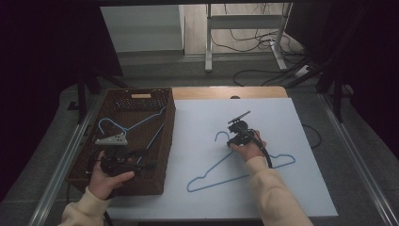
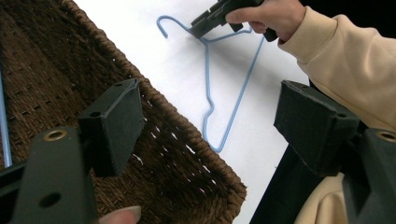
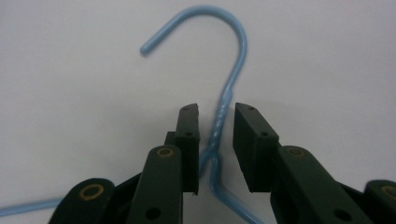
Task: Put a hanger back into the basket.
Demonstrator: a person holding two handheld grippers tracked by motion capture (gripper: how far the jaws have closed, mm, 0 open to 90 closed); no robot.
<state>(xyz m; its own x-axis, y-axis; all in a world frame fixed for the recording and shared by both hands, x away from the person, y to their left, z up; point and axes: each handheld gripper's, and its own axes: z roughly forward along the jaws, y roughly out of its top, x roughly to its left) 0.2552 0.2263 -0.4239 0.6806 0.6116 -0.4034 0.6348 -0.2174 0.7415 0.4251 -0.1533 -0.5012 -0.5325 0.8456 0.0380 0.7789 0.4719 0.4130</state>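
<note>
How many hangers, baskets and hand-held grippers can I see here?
Blue wire hangers: 2, one on the white table, one in the basket
Brown wicker baskets: 1
Hand-held grippers: 2, left, right
Total: 5

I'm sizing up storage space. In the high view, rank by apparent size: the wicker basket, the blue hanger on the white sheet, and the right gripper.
1. wicker basket
2. blue hanger on the sheet
3. right gripper, clearly smallest, though raised slightly nearer the camera
</note>
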